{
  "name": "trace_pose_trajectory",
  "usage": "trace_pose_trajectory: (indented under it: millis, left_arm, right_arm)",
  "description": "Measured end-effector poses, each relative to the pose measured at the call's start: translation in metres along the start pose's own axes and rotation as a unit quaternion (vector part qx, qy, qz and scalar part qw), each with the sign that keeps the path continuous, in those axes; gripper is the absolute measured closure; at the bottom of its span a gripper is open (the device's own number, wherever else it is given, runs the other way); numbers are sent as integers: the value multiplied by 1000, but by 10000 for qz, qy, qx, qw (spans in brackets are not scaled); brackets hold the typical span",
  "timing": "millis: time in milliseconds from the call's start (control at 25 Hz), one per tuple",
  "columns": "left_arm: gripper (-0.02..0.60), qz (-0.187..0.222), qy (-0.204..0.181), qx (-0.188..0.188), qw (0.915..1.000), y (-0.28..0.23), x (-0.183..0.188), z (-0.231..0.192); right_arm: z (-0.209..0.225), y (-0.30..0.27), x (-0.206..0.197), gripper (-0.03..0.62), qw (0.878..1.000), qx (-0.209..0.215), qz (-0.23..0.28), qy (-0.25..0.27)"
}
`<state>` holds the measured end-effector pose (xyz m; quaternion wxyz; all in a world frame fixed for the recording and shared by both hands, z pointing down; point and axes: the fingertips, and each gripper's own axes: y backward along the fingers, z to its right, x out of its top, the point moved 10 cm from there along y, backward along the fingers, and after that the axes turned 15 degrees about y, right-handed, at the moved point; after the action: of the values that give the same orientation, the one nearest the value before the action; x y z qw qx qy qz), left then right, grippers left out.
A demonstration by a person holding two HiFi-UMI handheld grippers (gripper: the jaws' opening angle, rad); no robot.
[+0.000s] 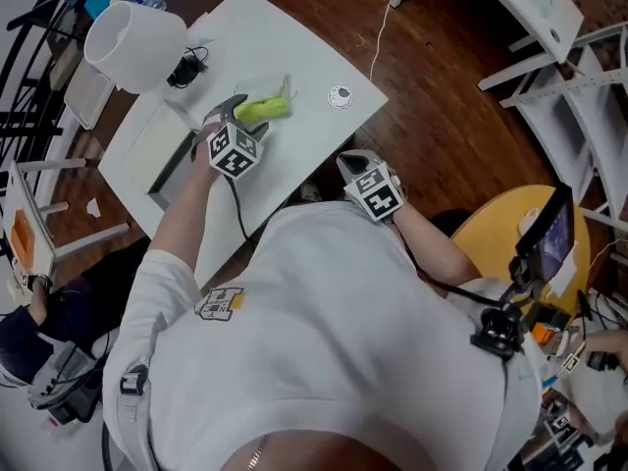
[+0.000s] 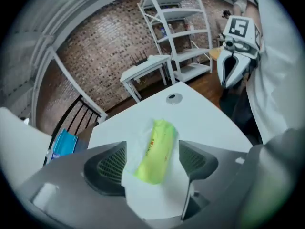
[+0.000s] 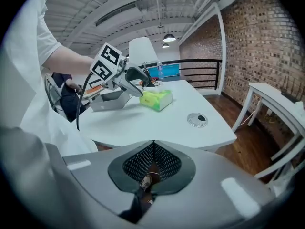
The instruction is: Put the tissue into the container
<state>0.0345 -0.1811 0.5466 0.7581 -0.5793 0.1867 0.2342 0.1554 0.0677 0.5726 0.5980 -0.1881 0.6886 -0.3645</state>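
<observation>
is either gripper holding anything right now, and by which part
Nothing is held. The left gripper has its jaws apart either side of the green tissue pack lying on the table, not pressing it. The right gripper is shut on nothing.

**A loft-style workroom fitted out as a recording lab**

Bare brick walls (image 2: 105, 56) and an open ceiling (image 3: 119, 8) of white-painted beams and ducts, hung with a pendant lamp (image 3: 168, 37), give it an old industrial shell. A black railing (image 3: 200, 73) runs along one side, and the floor (image 1: 442, 126) is dark wood boards. The furniture is plain and white: a desk (image 1: 294, 57) with a cable grommet (image 1: 340, 96), a smaller side table (image 2: 145, 70) and open metal shelving (image 2: 183, 32). By a round yellow table (image 1: 491, 234) stands a small screen (image 1: 552, 238) amid cables and gear. The hand-held left gripper (image 1: 235, 113) and right gripper (image 3: 152, 149) each carry a cube of square markers.
</observation>
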Motion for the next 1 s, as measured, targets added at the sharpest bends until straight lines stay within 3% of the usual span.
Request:
trace_pose_trajectory:
  millis: [160,320,440,560,720,1000]
  left_arm:
    - [157,-370,-838,-402,9950,-31,11,-15]
    - [42,-966,-1338,-900,9822,-60,10,-24]
    - [23,-1371,-1570,-1197,9707,-79,10,-25]
    - [26,-1713,-1627,-1416,9613,-92,7,-24]
    - [115,-1989,-1497,-1665,9541,-96,5,-23]
    - [216,-2052,-1455,-1573,9550,-95,7,-23]
  right_arm:
    - [2,-3,2,594,9996,-166,-113,-173]
    - [2,-5,6,594,9992,-220,-189,-257]
    - [5,-2,4,594,9987,-281,-245,-343]
    - [7,0,1,594,9981,-335,-285,-431]
    - [9,0,-4,594,9974,-369,-323,-523]
    - [12,-1,-6,594,9976,-386,-277,-507]
